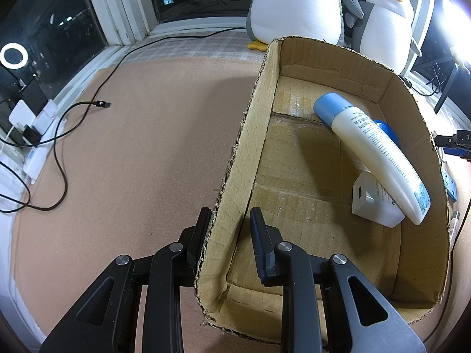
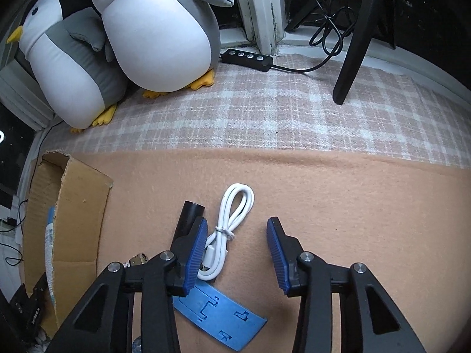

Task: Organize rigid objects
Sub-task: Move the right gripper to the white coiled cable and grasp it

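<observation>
Partway done, I'd say. Left gripper (image 1: 231, 220) is pinching the box (image 1: 253, 111) wall, one finger inside and one outside, steadying it. Already lying in the box: a smooth white tube (image 1: 374, 153) with a blue cap, propped on a white adapter (image 1: 374, 203), blue item half hidden behind. Box is raw corrugated cardboard with ragged cut edges. Still waiting on the felt mat (image 2: 353, 206): black cylinder (image 2: 188, 214), tied white cable (image 2: 226, 232), flat blue plastic plate (image 2: 220, 320). Right gripper (image 2: 235, 250) is hovering spread over the cable, gripping nothing.
</observation>
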A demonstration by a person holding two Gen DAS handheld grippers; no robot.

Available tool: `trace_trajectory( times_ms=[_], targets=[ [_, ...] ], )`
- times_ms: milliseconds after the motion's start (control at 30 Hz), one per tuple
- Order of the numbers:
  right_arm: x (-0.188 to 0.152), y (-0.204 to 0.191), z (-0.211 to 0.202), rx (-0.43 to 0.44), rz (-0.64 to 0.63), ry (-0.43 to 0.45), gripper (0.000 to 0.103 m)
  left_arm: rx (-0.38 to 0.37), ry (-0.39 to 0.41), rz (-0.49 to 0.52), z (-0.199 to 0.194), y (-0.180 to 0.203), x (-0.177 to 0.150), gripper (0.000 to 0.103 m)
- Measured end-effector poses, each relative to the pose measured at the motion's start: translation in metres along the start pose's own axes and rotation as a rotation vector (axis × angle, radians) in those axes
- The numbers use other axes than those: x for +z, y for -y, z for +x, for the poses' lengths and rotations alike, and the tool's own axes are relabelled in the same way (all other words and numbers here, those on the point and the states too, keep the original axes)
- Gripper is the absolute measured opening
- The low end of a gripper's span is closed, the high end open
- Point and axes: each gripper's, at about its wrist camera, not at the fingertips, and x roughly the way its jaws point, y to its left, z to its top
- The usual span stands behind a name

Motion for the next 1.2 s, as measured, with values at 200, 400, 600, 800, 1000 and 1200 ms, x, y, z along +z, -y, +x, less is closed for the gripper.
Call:
trace_trajectory(
  times_ms=[200, 400, 600, 800, 1000, 1200],
  targets=[
    [0.001, -0.008, 0.001, -0.02, -0.046, -0.012, 0.028, 0.0, 0.0, 0.0, 0.0, 0.0, 0.0, 0.024],
    [-0.003, -0.017, 0.003, -0.049, -0.099, -0.013, 0.022, 0.0, 0.0, 0.0, 0.0, 0.0, 0.0, 0.024],
    [-0.007, -0.012, -0.003, -0.056, -0.098, -0.005, 0.013, -0.001, 0.0, 0.0, 0.0, 0.0, 0.0, 0.024],
    [-0.014, -0.004, -0.009, -0.055, -0.085, 0.002, 0.013, -0.002, 0.0, -0.002, 0.0, 0.0, 0.0, 0.024],
    [-0.017, -0.006, -0.025, -0.036, -0.076, 0.036, 0.012, -0.004, 0.0, -0.004, 0.001, 0.0, 0.0, 0.024],
    [-0.024, -0.033, -0.062, 0.04, -0.127, 0.087, 0.012, -0.004, 0.0, -0.004, 0.001, 0.001, 0.0, 0.024]
  ],
)
